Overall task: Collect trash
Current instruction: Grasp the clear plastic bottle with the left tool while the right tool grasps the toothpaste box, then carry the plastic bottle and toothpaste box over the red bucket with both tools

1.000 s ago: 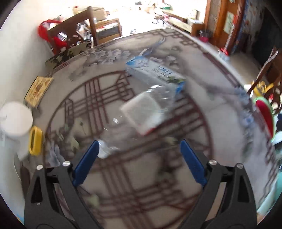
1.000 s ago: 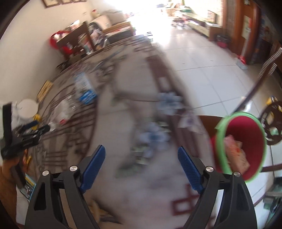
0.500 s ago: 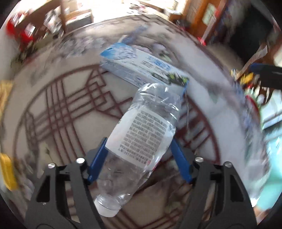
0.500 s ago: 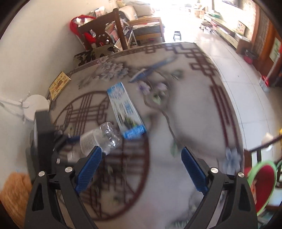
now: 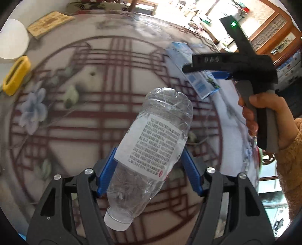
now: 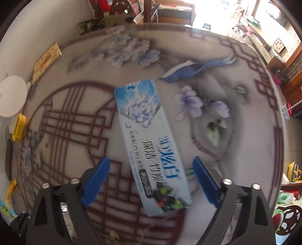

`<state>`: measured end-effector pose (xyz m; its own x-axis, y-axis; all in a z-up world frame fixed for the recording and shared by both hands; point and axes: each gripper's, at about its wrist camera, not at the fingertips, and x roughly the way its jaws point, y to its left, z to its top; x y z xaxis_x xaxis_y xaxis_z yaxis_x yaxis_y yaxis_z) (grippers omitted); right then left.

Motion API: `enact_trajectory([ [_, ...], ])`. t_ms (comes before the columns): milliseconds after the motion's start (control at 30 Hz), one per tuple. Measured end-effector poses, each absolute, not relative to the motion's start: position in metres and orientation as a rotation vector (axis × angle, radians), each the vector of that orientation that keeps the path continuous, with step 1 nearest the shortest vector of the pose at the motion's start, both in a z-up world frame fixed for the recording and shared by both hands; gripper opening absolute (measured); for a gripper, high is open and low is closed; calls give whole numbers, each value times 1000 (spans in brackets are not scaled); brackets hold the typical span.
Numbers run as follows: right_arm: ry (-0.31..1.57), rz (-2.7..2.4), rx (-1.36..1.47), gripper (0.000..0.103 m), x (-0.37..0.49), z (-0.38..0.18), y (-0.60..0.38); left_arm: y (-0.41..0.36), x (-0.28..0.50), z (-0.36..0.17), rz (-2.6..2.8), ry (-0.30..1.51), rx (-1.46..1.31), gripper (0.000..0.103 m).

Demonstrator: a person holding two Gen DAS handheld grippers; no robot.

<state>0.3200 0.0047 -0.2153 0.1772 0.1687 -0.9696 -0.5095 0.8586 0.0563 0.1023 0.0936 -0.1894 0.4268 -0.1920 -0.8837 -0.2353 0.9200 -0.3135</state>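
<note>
Between left tongs (image 5: 149,169), a bottle (image 5: 151,150); right view shows only a box (image 6: 151,147).

A round table (image 6: 217,79) with a red lattice and painted flowers fills the view. At its left edge lies a yellow object (image 5: 16,75), a white round thing (image 5: 11,44) just beyond it, and a tan patterned card (image 5: 50,23) further along that rim. A dark wooden chair (image 6: 149,9) stands at the far edge.
</note>
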Motion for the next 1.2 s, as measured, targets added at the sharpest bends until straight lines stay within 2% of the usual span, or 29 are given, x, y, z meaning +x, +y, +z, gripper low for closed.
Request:
enact_trajectory([
  [33, 1310, 489, -315, 66, 319, -216, 5, 95, 102, -188, 35, 1136, -418, 66],
  [67, 1309, 493, -312, 55, 317, -216, 4, 95, 101, -187, 43, 1131, -412, 66],
  [100, 1310, 496, -308, 50, 316, -215, 2, 96, 101, -185, 48, 1124, -411, 66],
  [433, 1256, 552, -239, 47, 240, -158, -48, 96, 100, -161, 32, 1057, -378, 66],
  [733, 1279, 527, -91, 47, 163, -137, -88, 69, 86, -141, -18, 1029, -333, 66],
  [900, 1310, 493, -97, 48, 133, -146, -99, 55, 77, -140, -45, 1035, -312, 66],
  [1167, 1418, 463, -176, 47, 90, -196, -105, 44, 64, -184, -16, 1154, -288, 66],
  [1200, 1422, 463, -182, 50, 87, -199, -106, 43, 63, -189, -12, 1170, -288, 66],
])
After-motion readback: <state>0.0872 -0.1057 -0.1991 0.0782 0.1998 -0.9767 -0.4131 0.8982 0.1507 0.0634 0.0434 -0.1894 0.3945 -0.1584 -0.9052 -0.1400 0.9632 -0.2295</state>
